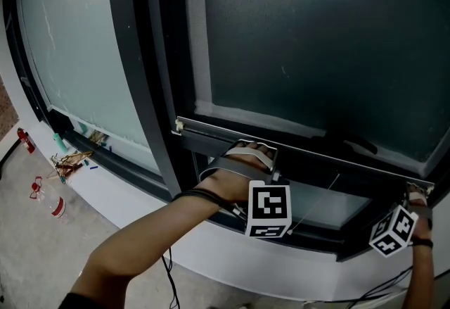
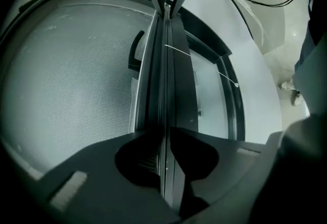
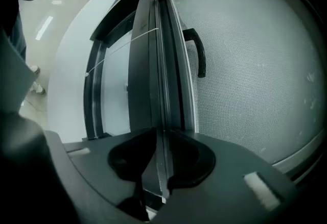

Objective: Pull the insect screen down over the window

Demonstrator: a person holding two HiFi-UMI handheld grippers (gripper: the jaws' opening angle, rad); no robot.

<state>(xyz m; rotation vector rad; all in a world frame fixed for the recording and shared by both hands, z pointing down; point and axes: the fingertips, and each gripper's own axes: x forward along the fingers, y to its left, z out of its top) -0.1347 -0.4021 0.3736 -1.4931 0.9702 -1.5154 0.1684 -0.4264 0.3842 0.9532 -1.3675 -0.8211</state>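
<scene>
Mesh of the insect screen (image 1: pixel 316 40), fine, grey and taut, already covers most of the window (image 1: pixel 337 205). Its bottom bar (image 1: pixel 302 148) sits just above the sill (image 1: pixel 309 243), so only a low strip seems left. Left gripper (image 2: pixel 164 164) and right gripper (image 3: pixel 160 167) each pinch that bar between narrowed fingers (image 2: pixel 92 177), one near each end.

We look down on a pale speckled floor (image 1: pixel 28 258), where a clear plastic bottle with red bands (image 1: pixel 49 198) lies near the white wall base (image 1: pixel 126 209).
</scene>
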